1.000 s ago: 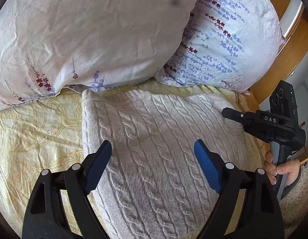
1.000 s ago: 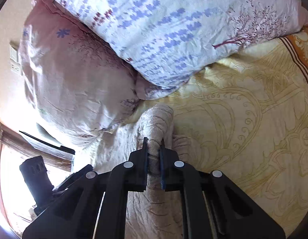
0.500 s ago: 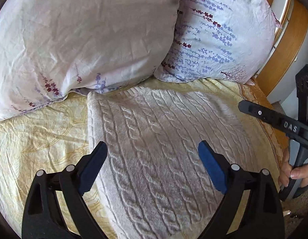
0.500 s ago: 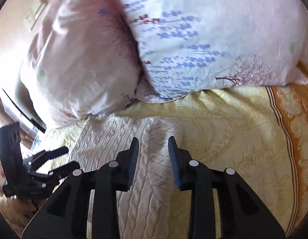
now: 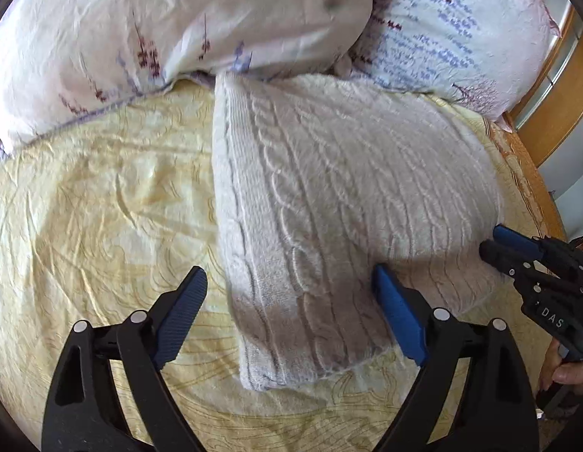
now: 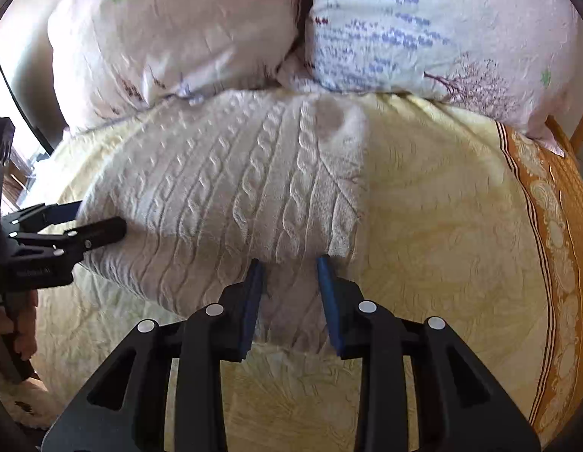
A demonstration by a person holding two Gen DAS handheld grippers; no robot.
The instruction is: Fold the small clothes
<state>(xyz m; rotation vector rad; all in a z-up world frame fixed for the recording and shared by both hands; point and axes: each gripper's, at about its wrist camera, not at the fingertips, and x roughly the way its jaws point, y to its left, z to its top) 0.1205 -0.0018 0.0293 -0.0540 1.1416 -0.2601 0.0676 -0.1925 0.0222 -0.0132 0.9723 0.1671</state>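
Yellow bedspread (image 5: 103,207) fills both views, with two pillows (image 5: 178,19) across twelve o'clock. On it lies the folded cable-knit sweater (image 5: 329,188), its far edge against them. Left gripper (image 5: 291,301) hangs at six o'clock, jaws wide apart, straddling the sweater's near left corner. Right gripper (image 6: 289,290) has just been opening; its jaws stand partly apart over the near right edge, gripping nothing.
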